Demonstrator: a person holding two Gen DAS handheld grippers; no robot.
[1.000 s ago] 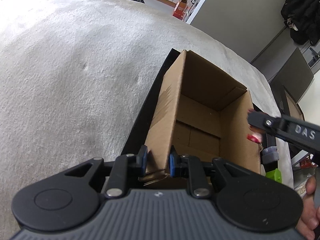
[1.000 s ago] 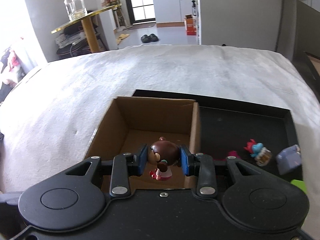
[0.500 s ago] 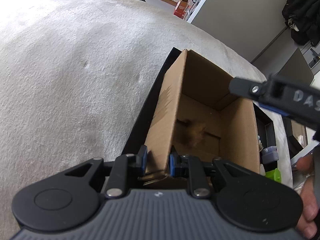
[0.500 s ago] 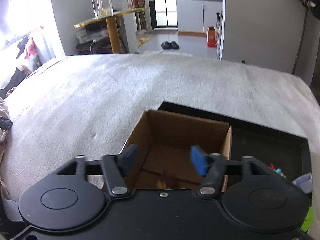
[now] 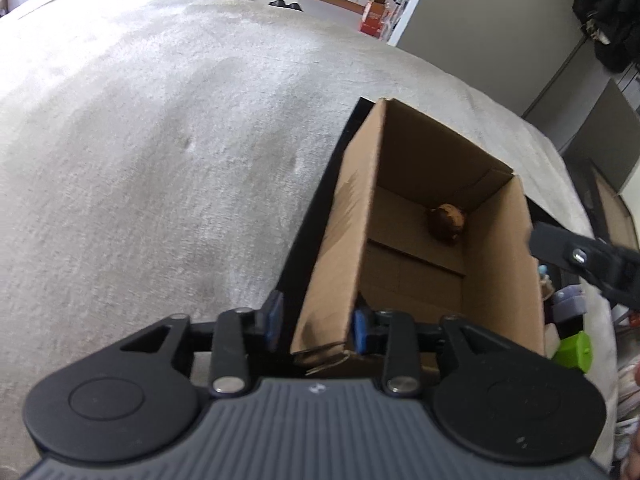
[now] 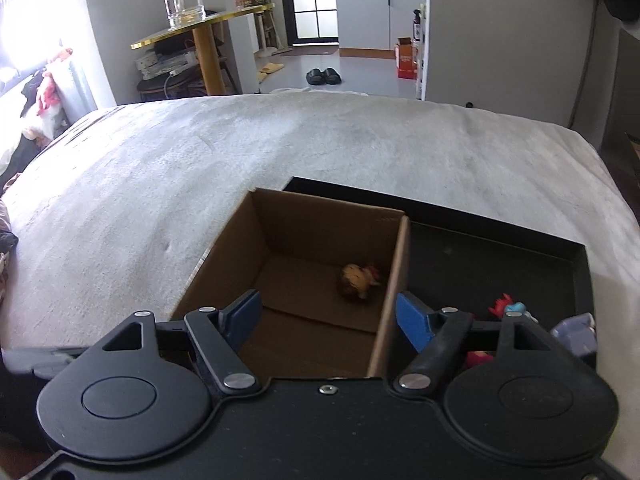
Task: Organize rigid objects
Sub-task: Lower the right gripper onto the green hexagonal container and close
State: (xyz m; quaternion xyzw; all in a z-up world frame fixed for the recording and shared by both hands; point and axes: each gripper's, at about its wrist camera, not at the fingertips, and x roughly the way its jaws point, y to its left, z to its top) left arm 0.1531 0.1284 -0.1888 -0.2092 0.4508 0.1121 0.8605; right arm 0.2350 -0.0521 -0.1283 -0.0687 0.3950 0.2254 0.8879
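My right gripper [image 6: 328, 318] stands with its jaws wide apart and nothing between them; they have just been opening, and the brown-haired figurine [image 6: 358, 280] lies now on the floor of the cardboard box [image 6: 224, 256], in the far right corner of it, a little blurred, so I cannot tell which way it faces. My left gripper [image 5: 316, 326] has its jaws on both sides of the near corner of the box wall [image 5: 340, 248]; they have just been opening too, and I see a gap between the left pad and the cardboard, so I judge that the wall is released, though the right pad is very close to it. The relation that matters for my next move is this: the other toys lie in the black tray [image 6: 576, 256], at the lower right of the right wrist picture, to the right of the box and just beyond my right finger. There I see a small red and blue toy [image 6: 510, 306], a pale purple piece [image 6: 576, 328] and something pink [image 6: 478, 358] half hidden behind the finger. So my right gripper is the nearer one, and it must go to the right and down. The long side of the box runs away from me, up the picture. In the left wrist picture a green piece [image 5: 574, 350] shows at the lower right. On the tools I read no writing now; the red carton [image 6: 406, 58] on the floor has print too small to read
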